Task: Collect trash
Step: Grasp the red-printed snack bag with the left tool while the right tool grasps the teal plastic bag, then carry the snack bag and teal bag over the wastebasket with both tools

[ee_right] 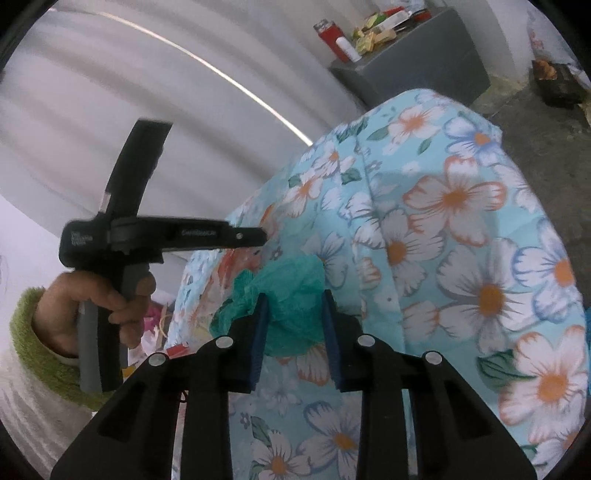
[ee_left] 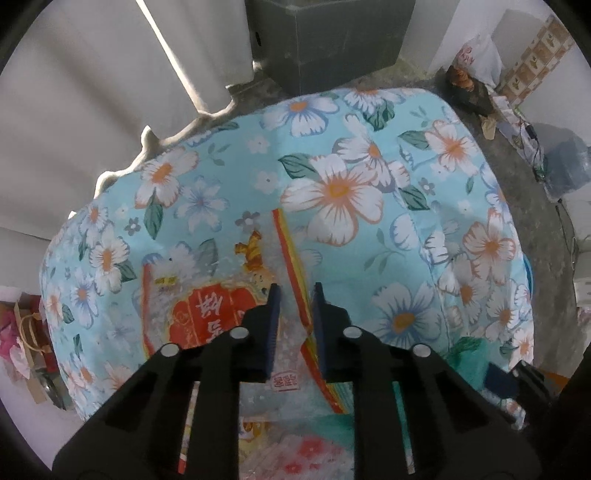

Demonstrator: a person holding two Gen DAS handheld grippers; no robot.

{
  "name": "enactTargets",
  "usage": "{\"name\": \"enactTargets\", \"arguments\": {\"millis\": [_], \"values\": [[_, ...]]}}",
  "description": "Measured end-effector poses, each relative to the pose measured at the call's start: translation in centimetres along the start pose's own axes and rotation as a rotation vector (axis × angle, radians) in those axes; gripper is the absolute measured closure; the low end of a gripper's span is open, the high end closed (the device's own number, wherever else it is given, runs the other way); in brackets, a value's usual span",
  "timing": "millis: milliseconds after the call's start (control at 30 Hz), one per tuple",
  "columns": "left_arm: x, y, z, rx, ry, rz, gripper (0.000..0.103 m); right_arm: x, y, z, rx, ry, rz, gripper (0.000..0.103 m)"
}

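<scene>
A clear plastic bag with red and yellow print lies on the blue floral bedcover. Its red-and-yellow edge rises between the blue pads of my left gripper, which is shut on that edge. In the right wrist view the left gripper shows from the side, pointing at the bag, held by a hand in a green fuzzy sleeve. My right gripper is shut on a crumpled teal-green piece of paper, both pads pressing its sides. The same green paper shows at the lower right of the left wrist view.
A grey cabinet stands beyond the bed, with a red bottle and small clutter on top. White curtains hang on the left. Bare concrete floor runs along the right side with cables and bags. More bags lie at the lower left.
</scene>
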State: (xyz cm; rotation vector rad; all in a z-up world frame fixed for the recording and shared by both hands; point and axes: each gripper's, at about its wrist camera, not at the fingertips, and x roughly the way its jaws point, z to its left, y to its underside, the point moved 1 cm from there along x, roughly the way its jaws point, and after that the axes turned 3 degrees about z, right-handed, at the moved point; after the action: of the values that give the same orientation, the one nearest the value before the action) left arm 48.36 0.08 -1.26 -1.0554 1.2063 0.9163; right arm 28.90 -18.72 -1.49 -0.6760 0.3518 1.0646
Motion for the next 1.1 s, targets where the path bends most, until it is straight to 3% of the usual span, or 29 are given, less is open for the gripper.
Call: {"name": "enactTargets", "arguments": {"millis": [67, 367, 633, 900, 1100], "values": [[-0.8, 0.4, 0.1, 0.005, -0.002, -0.020, 0.096, -1.1, 0.3, -0.2, 0.007, -0.002, -0.014, 0.076], [-5.7, 2.7, 0.8, 0.012, -0.015, -0.131, 0.097, -5.7, 1.1, -0.1, 0.022, -0.024, -0.075, 0.076], [-11.2, 5.6, 1.0, 0.020, 0.001, -0.286, 0.099, -12.1, 3.2, -0.2, -0.001, -0.002, -0.153, 0.076], [-17.0, 9.8, -1.4, 0.098, -0.003, -0.433, 0.102, -19.9, 5.9, -2.4, 0.036, 0.016, -0.254, 0.076], [-20.9, 13.4, -6.7, 0.204, 0.019, -0.531, 0.102, -26.5, 8.4, -4.3, 0.056, 0.053, -0.366, 0.076]]}}
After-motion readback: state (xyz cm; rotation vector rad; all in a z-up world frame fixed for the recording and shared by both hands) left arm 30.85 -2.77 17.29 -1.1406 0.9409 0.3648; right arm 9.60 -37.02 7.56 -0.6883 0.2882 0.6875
